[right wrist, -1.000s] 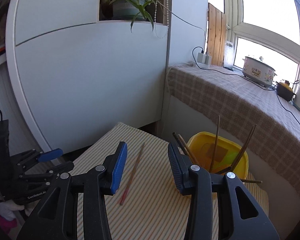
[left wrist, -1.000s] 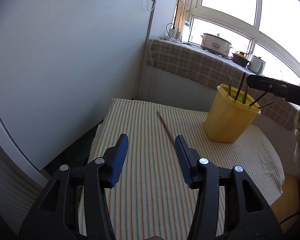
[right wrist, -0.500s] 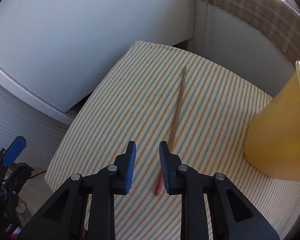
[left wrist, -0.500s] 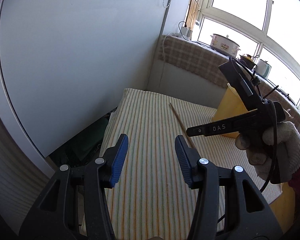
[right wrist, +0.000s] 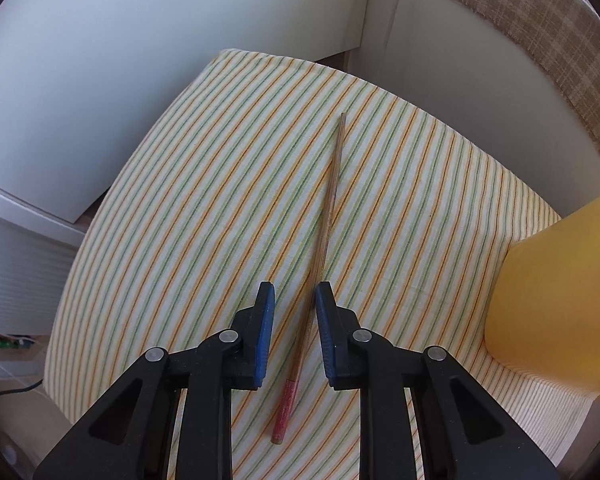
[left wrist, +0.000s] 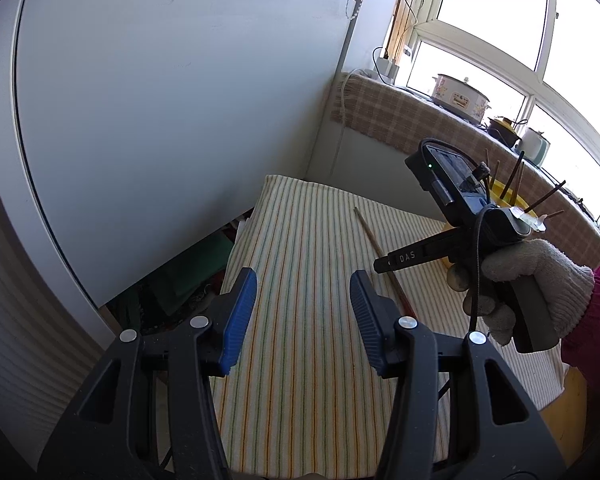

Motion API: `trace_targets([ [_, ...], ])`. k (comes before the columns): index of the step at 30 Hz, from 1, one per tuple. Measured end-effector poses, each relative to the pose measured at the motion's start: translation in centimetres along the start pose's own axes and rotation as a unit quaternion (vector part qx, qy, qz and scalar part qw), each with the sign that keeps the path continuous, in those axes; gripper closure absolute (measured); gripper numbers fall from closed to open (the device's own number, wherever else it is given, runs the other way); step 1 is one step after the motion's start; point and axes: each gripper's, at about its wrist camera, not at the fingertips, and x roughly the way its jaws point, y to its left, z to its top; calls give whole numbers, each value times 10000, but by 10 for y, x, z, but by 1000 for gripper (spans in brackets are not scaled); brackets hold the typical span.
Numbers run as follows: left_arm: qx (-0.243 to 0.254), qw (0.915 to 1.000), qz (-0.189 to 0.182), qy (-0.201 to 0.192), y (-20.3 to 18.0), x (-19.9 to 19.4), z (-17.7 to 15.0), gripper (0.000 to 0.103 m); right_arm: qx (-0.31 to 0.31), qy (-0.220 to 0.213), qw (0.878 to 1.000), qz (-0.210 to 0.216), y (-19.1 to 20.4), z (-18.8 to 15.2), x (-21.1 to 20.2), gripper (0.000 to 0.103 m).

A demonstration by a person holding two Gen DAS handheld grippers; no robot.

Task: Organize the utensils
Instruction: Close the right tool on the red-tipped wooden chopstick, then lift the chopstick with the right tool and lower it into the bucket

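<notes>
A single wooden chopstick (right wrist: 327, 216) with a red end lies on the striped tablecloth (right wrist: 204, 184); it also shows in the left wrist view (left wrist: 370, 236). My right gripper (right wrist: 294, 294) is open, low over the cloth, its blue pads straddling the chopstick near the red end without clamping it. A yellow bucket (right wrist: 556, 288) stands to the right; in the left wrist view only its rim (left wrist: 502, 192) shows, with several chopsticks standing in it. My left gripper (left wrist: 303, 284) is open and empty above the near side of the cloth.
A white cabinet panel (left wrist: 160, 100) runs along the left of the small table. A checked-cloth sill (left wrist: 412, 120) behind carries a slow cooker (left wrist: 460, 96) and pots. The gloved hand (left wrist: 528, 276) holding the right gripper's handle is at the right.
My right gripper has come down from over the bucket to the lying chopstick and narrowed its jaws around it. My left gripper has stayed open and drifted slightly.
</notes>
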Motion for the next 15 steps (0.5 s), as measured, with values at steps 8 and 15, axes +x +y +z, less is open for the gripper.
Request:
trace_targets([
  [8,-8,10000,-44,26,-3,3,1,53,-2,119,9999,-60,-2,8,9,96],
  [15,16,10000,-92,23,-7,6,3,53,-58,-78,9999,66,-3,-2,1,98],
])
